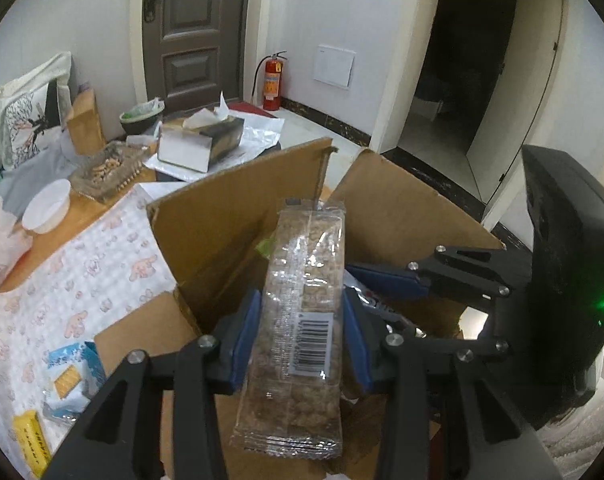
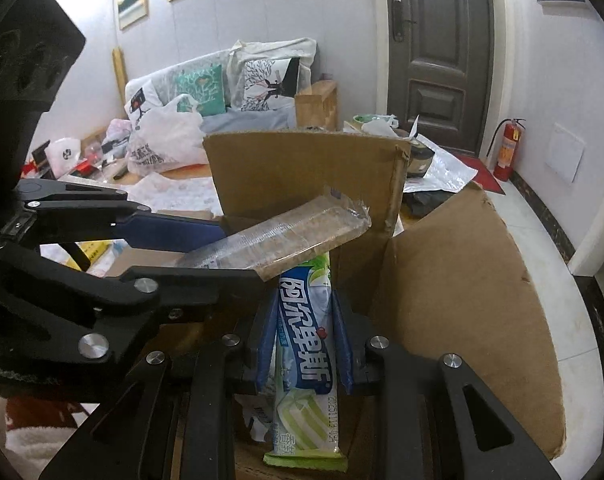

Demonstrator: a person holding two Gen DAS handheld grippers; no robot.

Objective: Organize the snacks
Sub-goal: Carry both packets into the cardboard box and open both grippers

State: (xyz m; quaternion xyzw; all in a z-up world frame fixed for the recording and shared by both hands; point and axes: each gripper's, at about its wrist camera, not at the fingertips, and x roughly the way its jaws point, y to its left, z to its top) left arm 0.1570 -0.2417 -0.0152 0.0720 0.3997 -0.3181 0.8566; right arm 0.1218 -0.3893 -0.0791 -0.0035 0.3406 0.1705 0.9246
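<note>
On the far left of the left wrist view, a yellow snack packet (image 1: 33,442) and a blue-and-white cracker packet (image 1: 71,378) lie on the patterned cloth (image 1: 61,280) covering the tabletop (image 1: 45,240), just beside the cardboard box (image 1: 229,216). Farther back stand a white bowl (image 1: 45,206), a glass tray of biscuits (image 1: 107,170) and a tissue box (image 1: 201,140).

In the middle, the left tongs (image 1: 302,332) are clamped on a clear-wrapped grain bar (image 1: 302,320), barcode side up, held lengthwise over the open box with its flaps standing upright. To the right, the right tongs (image 1: 382,280) reach into the same box.

In the right wrist view, the left tongs (image 2: 205,248) enter from the left, holding the grain bar (image 2: 293,236) tilted above the box (image 2: 462,300). Below centre, the right tongs (image 2: 306,344) are closed on a green-and-blue wafer packet (image 2: 308,360), which points into the box, its far end tucked under the grain bar. A red fire extinguisher (image 2: 508,150) stands by the door (image 2: 442,48) at right.
</note>
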